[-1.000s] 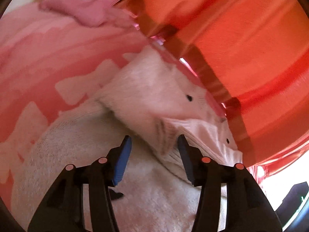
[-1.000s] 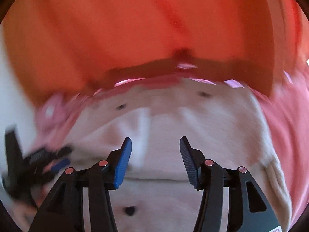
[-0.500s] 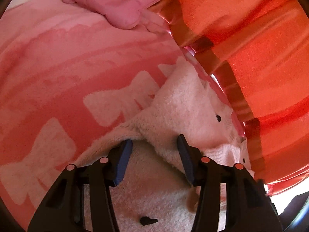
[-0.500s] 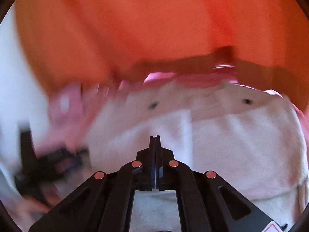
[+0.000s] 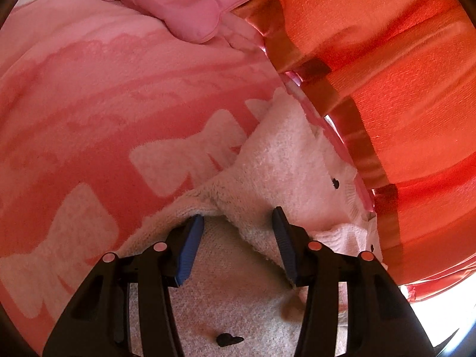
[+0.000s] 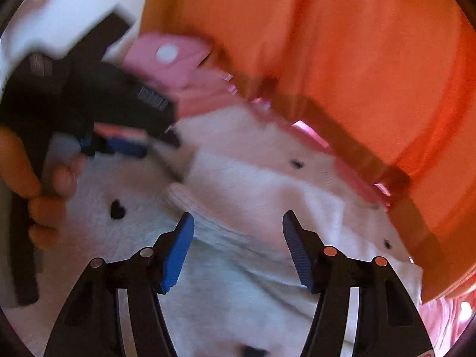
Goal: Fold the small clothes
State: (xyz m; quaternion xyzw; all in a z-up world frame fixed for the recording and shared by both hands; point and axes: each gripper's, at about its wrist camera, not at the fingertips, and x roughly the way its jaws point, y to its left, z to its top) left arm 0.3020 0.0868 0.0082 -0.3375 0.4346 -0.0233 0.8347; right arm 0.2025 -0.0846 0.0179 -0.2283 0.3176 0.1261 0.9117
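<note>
— Item condition?
— Fleece garment [image 5: 285, 160]: pale pink, fluffy, small black hearts scattered on it. It lies partly folded, one flap turned over the lower layer, ribbed cuff showing.
— Location?
— On the pink bow-print blanket [image 5: 119, 95], far edge against the orange curtain [image 5: 401, 68], below the pink cushion [image 5: 190, 6].

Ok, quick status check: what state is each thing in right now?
Fluffy white garment: lying on the pink blanket, one flap folded over, fold not finished.
Left gripper: jaws open over the folded edge, pads not pressing it.
Right gripper: jaws have just been opening, nothing clamped.
Pink blanket: spread flat.
Small pink pillow: lying at the blanket's far edge.
</note>
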